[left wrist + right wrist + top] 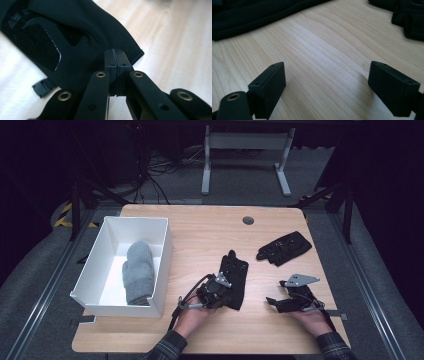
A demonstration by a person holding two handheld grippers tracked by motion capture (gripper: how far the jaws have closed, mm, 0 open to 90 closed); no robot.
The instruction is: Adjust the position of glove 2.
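Pale wooden table [200, 235] under dark surroundings, with grey floor and a white desk frame [240, 150] beyond the far edge.

Left gripper [216, 292] at the near middle of the table, jaws pressed together pad against pad in the left gripper view, tips [116, 62] at the cuff edge of the black glove [235, 275]; cannot tell whether any cloth is caught between them. Glove flat on the wood, fingers pointing away from the person, cuff toward the near edge, a glossy patch on its back in the left gripper view [37, 42].

Right gripper [280, 304] low over bare wood at the near right, jaws spread wide with nothing between them [327, 85], well apart from both gloves.

Second black glove [284, 247] farther back on the right, lying crumpled and at a slant, apart from the first.

White box [95, 260] at the left edge of the table, open on top, holding a grey mitten [138, 272] laid lengthwise.

Small round grommet [248, 220] near the far edge of the table.
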